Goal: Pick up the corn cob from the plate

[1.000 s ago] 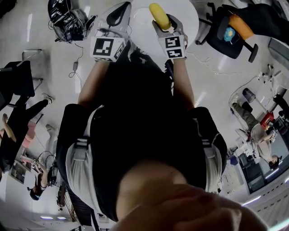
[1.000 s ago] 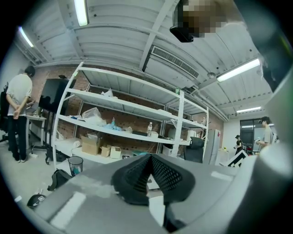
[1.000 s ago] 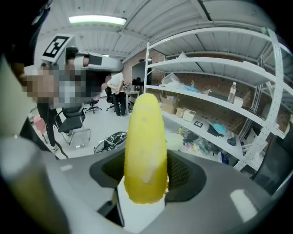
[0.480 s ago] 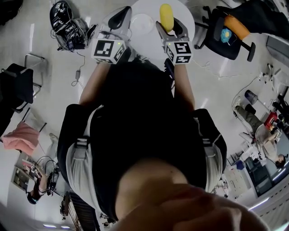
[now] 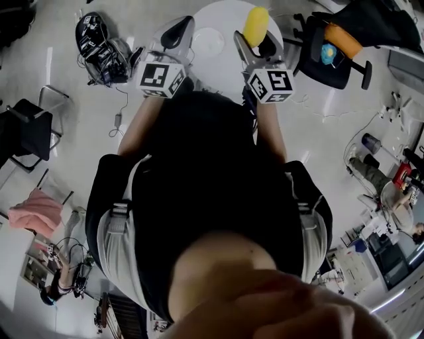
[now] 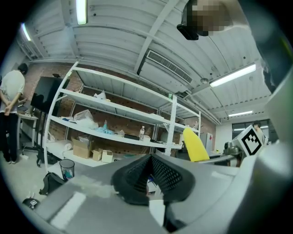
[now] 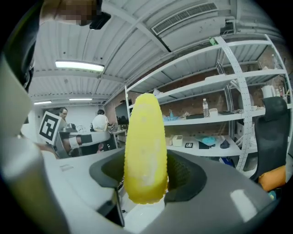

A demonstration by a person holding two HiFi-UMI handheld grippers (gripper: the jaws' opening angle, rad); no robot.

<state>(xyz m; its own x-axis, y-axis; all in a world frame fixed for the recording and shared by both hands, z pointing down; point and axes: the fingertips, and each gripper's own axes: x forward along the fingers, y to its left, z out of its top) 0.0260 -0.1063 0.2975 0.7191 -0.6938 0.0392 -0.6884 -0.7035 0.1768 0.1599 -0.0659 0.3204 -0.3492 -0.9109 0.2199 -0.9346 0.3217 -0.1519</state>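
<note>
My right gripper (image 5: 256,40) is shut on the yellow corn cob (image 5: 256,24), which it holds in the air above the round white table (image 5: 218,12). In the right gripper view the corn cob (image 7: 145,151) stands upright between the dark pads of the right gripper (image 7: 146,177). The white plate (image 5: 208,41) lies bare on the table, left of the cob. My left gripper (image 5: 175,30) hovers beside the plate; in its own view the left gripper (image 6: 149,176) shows its pads meeting with nothing between them. The corn cob (image 6: 194,145) shows off to its right.
A black office chair (image 5: 334,49) with an orange thing on it stands right of the table. A bag with cables (image 5: 99,46) lies on the floor at the left, near a dark chair (image 5: 30,126). White shelving (image 6: 114,109) and a standing person (image 6: 11,114) are farther off.
My right gripper has risen with the corn cob and rolled a little, and the cob now hangs higher over the table. The left gripper has stayed nearly where it was.
</note>
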